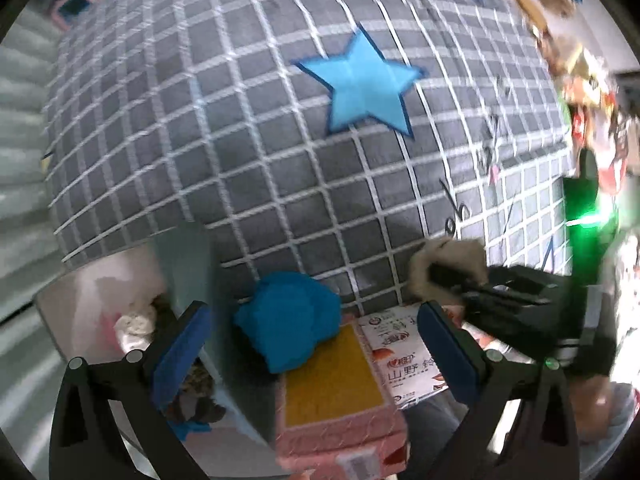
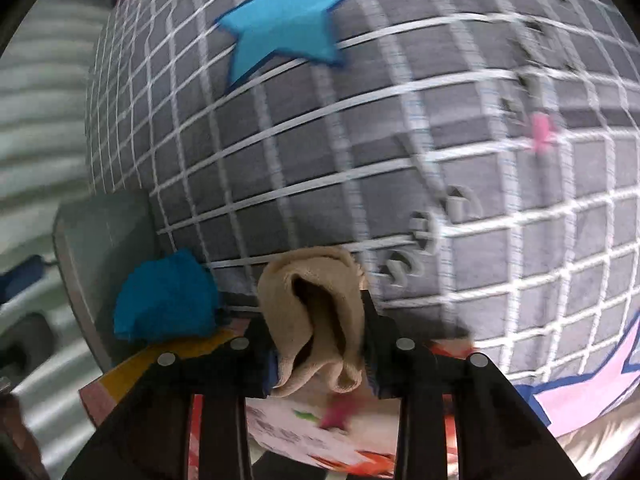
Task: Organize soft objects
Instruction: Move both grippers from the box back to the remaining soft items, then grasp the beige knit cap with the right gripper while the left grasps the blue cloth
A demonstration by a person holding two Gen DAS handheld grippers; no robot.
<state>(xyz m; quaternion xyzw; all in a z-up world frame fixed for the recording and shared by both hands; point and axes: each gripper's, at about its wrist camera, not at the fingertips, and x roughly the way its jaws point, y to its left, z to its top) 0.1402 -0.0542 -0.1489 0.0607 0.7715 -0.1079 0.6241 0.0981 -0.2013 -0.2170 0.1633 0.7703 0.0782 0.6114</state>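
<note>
A crumpled blue cloth [image 1: 289,320] lies on a pink and yellow box [image 1: 332,388], and my left gripper [image 1: 316,352] hangs open over it, its blue pads [image 1: 182,352] to either side. In the right wrist view the same blue cloth [image 2: 166,300] sits lower left. My right gripper [image 2: 318,344] is shut on a beige sock [image 2: 316,320], which bunches up between its fingers. The left wrist view shows that gripper [image 1: 452,276] at the right, with the beige sock [image 1: 448,256] at its tip.
A grey grid-patterned bedspread [image 1: 260,140] with a blue star [image 1: 362,84] fills the background. A pale open bin [image 1: 132,320] at lower left holds other soft items. A printed packet [image 1: 404,356] lies beside the box. Clutter lines the far right edge [image 1: 580,80].
</note>
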